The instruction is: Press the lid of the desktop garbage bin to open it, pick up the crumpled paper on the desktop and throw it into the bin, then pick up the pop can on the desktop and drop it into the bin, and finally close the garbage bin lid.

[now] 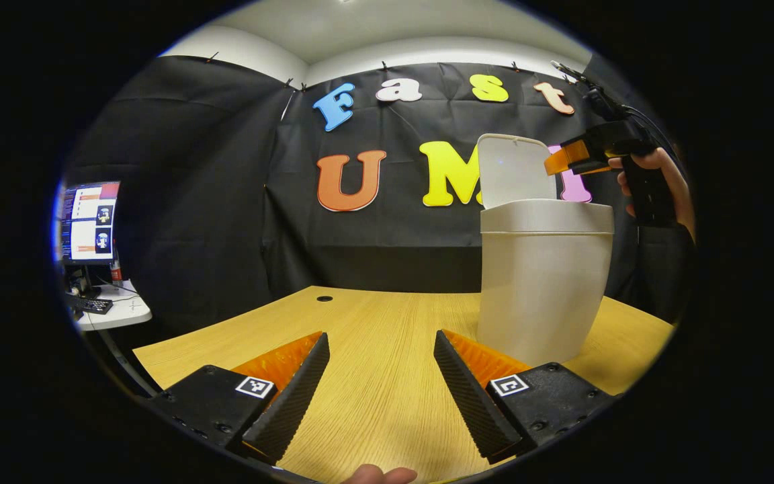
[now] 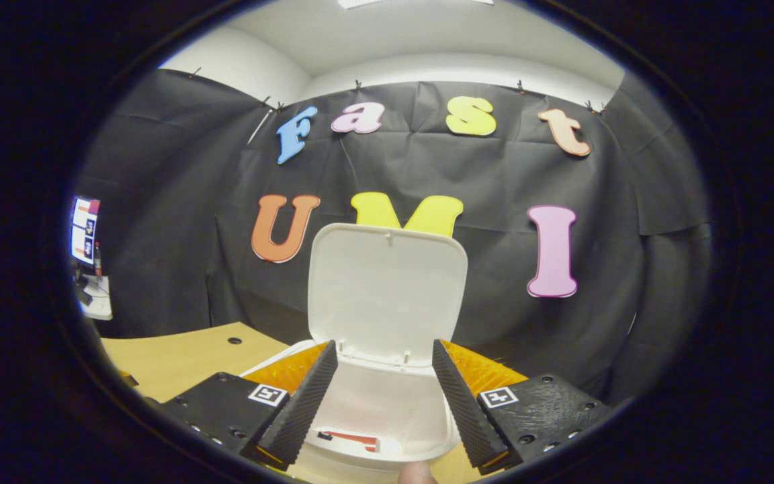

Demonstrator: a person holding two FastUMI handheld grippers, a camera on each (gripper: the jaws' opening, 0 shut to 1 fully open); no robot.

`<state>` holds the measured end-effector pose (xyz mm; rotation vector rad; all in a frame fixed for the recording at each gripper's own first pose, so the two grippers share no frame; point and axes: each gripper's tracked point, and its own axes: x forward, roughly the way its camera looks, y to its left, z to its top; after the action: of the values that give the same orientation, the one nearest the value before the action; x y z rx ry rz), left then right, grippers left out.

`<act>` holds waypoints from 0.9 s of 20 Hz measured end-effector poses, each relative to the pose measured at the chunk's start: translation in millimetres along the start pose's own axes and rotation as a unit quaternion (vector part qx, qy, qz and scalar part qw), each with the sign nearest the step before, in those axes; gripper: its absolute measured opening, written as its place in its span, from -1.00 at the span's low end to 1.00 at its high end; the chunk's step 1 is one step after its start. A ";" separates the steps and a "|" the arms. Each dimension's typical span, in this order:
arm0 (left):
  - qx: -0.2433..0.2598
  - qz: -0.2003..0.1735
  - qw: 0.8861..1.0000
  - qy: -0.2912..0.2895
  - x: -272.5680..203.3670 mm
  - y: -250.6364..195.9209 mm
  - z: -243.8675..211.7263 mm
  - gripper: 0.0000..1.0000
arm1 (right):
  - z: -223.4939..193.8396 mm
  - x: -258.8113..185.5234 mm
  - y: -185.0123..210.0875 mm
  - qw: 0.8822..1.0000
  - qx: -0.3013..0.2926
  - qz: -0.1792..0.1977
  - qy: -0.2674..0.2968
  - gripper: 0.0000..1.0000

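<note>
The right gripper (image 2: 385, 393) has its jaws spread wide, and they hold nothing. It hangs right over the open mouth of the garbage bin (image 2: 373, 403). Down inside the bin lies something red and white (image 2: 352, 439). It may be the pop can, but it is too small to tell for sure. The jaws are likely wide because a thing was let go to fall in.

The lid (image 2: 387, 292) stands up straight at the back of the bin, so the hole stays clear. It looks like the last job is to push the lid down shut. The right gripper sits in a good spot for that.

The left gripper (image 1: 381, 386) is low over the tabletop (image 1: 387, 323), near its front edge. Its jaws are wide too, with nothing between them. It is just beside the bin and out of the way.

I see no crumpled paper on the wood, so it is probably in the bin.

The tabletop is light wood with a small round hole (image 1: 324, 298) near its back edge. Black cloth hangs behind. A screen (image 1: 89, 222) glows on a small side desk (image 1: 115, 312) off the left edge.
</note>
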<state>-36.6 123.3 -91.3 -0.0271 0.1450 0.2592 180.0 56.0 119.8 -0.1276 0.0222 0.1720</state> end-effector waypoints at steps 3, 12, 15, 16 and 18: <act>-0.002 -0.003 1.000 -0.001 -0.1 0.6 2.6 1.00 | 33.3 -7.4 -3.1 0.999 0.018 -0.003 -0.032 0.76; -0.016 -0.003 1.000 -0.011 0.1 4.0 15.5 1.00 | 103.7 37.9 -2.2 0.998 0.051 0.005 -0.029 0.76; -0.036 -0.005 0.999 -0.017 2.2 3.1 28.9 1.00 | 120.0 69.1 -11.1 0.998 0.056 -0.011 -0.024 0.76; -0.044 -0.009 0.999 -0.019 1.7 1.9 34.8 1.00 | 123.0 79.3 -14.8 0.998 0.058 -0.017 -0.022 0.76; -0.055 -0.012 0.998 -0.028 1.6 2.7 45.3 1.00 | 128.5 99.6 -17.7 0.997 0.067 -0.025 -0.017 0.76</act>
<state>-29.5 128.4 -46.7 -0.1300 0.0738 0.2437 282.6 72.1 246.1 0.0088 -0.0034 0.1232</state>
